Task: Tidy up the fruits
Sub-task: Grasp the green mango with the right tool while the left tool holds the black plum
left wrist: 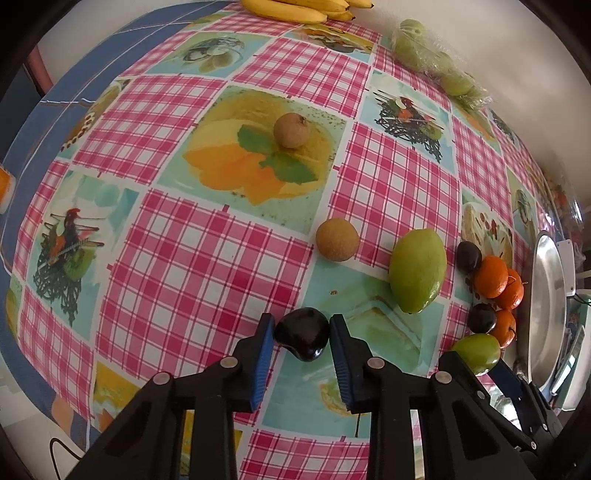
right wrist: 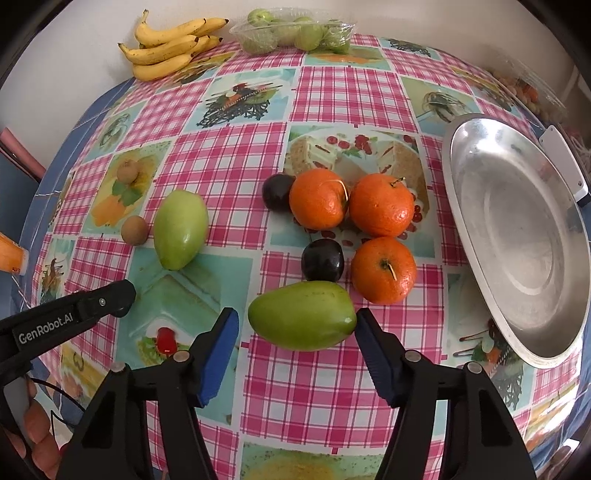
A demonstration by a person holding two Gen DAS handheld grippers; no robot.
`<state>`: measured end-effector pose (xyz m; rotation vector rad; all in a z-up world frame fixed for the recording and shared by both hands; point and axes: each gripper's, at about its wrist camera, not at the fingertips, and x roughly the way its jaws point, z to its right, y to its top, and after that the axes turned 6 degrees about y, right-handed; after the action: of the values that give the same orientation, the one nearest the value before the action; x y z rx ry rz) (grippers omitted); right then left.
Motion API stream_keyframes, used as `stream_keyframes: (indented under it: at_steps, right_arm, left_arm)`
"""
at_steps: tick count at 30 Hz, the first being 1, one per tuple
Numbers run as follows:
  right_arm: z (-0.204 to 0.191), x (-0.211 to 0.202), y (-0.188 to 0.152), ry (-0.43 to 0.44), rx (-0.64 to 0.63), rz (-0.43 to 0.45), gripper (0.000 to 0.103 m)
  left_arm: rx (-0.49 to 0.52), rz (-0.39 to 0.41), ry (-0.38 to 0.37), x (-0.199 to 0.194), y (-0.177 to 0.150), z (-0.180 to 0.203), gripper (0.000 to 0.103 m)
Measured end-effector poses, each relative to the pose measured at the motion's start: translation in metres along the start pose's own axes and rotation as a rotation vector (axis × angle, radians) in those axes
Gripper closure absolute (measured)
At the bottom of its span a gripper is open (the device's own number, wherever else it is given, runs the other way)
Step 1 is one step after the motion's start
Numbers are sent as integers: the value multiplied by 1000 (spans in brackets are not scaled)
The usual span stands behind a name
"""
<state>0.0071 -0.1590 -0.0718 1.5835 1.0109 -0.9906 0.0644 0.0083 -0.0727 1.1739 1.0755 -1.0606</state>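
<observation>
My left gripper (left wrist: 301, 330) is shut on a dark plum (left wrist: 303, 334), low over the tablecloth. Beyond it lie two brown round fruits (left wrist: 337, 240) (left wrist: 291, 130) and a green mango (left wrist: 418, 270). My right gripper (right wrist: 295, 325) is open, its blue pads on either side of a second green mango (right wrist: 302, 315) that lies on the cloth. Behind that mango are two dark plums (right wrist: 322, 259) (right wrist: 277, 192) and three oranges (right wrist: 383, 270) (right wrist: 380, 205) (right wrist: 318, 198). The left gripper's arm (right wrist: 74, 314) shows at the left of the right wrist view.
A steel oval tray (right wrist: 480, 177) stands at the right. Bananas (right wrist: 170, 48) and a clear pack of green fruits (right wrist: 295, 33) lie at the far edge by the wall. A clear pack of small fruits (right wrist: 524, 88) sits far right. The blue table edge (left wrist: 55, 103) is on the left.
</observation>
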Motion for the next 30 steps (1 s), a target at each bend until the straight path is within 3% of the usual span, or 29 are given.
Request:
stream_keyframes:
  at_steps: [11,30]
  right_arm:
    - [-3,9,1,-47,-31,-13,37]
    - [7,4,-1,-3,18,-5,43]
  left_arm:
    - [18,20,13,1,-1,2,71]
    - [4,23,-3,0,0,-1,72]
